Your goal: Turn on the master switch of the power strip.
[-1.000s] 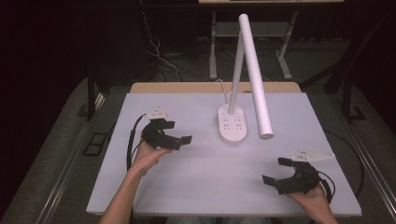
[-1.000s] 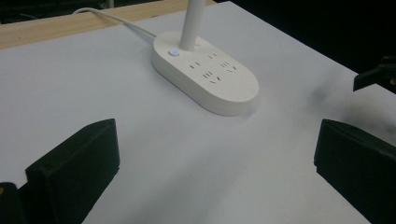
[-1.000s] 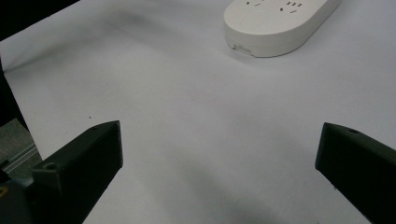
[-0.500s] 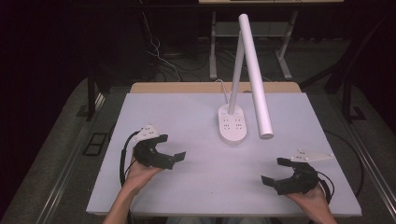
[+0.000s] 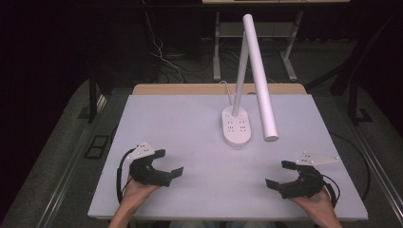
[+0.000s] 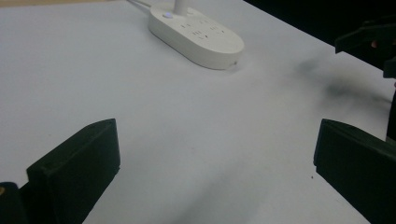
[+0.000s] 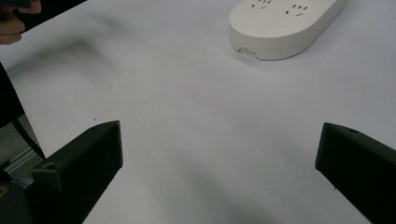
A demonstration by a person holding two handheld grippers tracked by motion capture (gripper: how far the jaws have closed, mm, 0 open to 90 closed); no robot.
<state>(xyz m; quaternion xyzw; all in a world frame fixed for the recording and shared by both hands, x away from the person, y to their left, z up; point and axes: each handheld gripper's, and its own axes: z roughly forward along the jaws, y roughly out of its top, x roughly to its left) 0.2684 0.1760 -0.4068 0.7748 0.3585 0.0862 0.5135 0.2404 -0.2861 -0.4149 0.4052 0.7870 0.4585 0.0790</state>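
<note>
Your forearms are cut off by the bottom edge of the high view, so only your hands and the two claws show there. Your left claw [image 5: 170, 164] sits low over the near left part of the counter [image 5: 190, 128], jaws spread wide with nothing between them. Your right claw [image 5: 280, 175] sits over the near right part, jaws equally wide and empty. In the left claw view [image 6: 210, 172] the two black jaws are cropped at the lower corners, with bare counter between them; the right claw view [image 7: 219, 172] shows the same crop and the same bare surface.

Compared with a second ago, your left claw has drawn back toward you, from beside the middle of the counter to its near edge. Your right claw has stayed where it was.

Farther off, the white power strip [image 5: 236, 125] lies flat on the counter just past its middle, well apart from both claws. The claw views show its sockets and end close up [image 6: 196, 35] [image 7: 285, 23], and the left claw view catches a dark piece of your other claw at its right edge. The high view alone shows the lamp [image 5: 259, 76] rising from the strip's far end, its long white bar tilting down toward you, and the cables on the floor beyond.
</note>
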